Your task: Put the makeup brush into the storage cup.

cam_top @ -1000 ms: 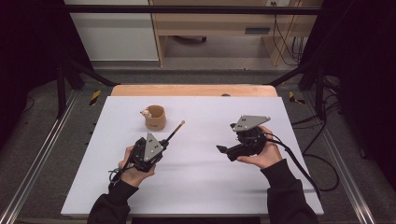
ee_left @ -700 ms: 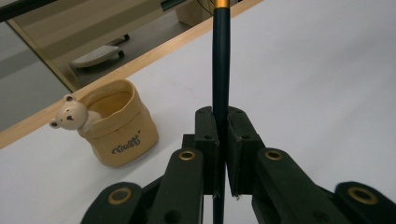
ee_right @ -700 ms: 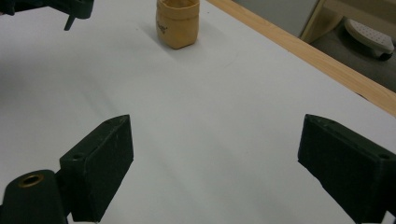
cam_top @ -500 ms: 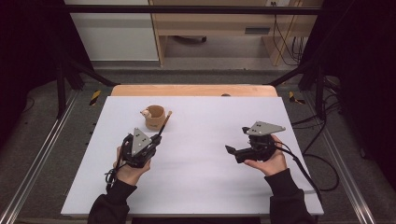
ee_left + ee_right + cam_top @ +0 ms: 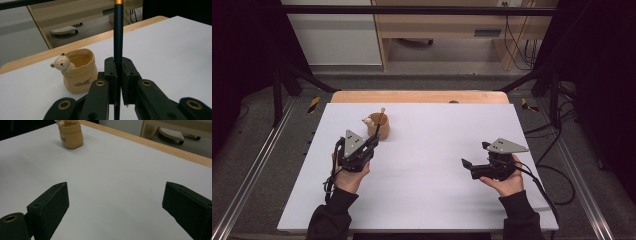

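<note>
Left gripper (image 5: 373,141) clamps a dark pen (image 5: 118,37) upright, just beside the tan bear pot (image 5: 378,126) on the white surface (image 5: 432,200). Right gripper (image 5: 473,156), well apart from them, has just been opening, jaws wide with nothing between.

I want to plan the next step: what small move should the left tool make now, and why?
Probably carry the pen a little further over the cup's open mouth, then lower it in. The left tool is shut on the pen, which stands upright, and the bear cup sits just beside it with its mouth free.
</note>
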### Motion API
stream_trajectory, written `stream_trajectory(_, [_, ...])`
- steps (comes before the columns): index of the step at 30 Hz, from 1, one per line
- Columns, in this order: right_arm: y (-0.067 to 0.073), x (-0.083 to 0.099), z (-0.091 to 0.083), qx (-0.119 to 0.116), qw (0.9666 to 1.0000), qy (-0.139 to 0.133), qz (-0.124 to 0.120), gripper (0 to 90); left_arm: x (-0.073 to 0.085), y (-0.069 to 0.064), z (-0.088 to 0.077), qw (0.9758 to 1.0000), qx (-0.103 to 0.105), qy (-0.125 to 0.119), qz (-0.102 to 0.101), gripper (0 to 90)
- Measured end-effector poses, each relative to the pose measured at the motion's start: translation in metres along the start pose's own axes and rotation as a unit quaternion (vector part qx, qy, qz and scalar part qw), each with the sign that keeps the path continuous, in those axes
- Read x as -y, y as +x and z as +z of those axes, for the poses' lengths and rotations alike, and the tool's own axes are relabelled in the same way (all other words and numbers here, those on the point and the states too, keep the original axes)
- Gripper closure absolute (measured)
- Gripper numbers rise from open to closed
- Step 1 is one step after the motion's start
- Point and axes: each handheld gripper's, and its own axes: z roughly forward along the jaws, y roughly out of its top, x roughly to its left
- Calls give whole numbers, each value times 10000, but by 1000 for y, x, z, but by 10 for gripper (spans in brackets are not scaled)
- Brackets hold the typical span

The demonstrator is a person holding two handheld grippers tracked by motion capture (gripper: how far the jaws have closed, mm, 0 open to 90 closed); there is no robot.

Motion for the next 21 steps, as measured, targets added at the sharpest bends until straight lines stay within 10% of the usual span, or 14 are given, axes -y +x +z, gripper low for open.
stream_trajectory(21, [-2,12,3,188,9998,46,99,66,-20,15,19,9991,-206,-252,-289,835])
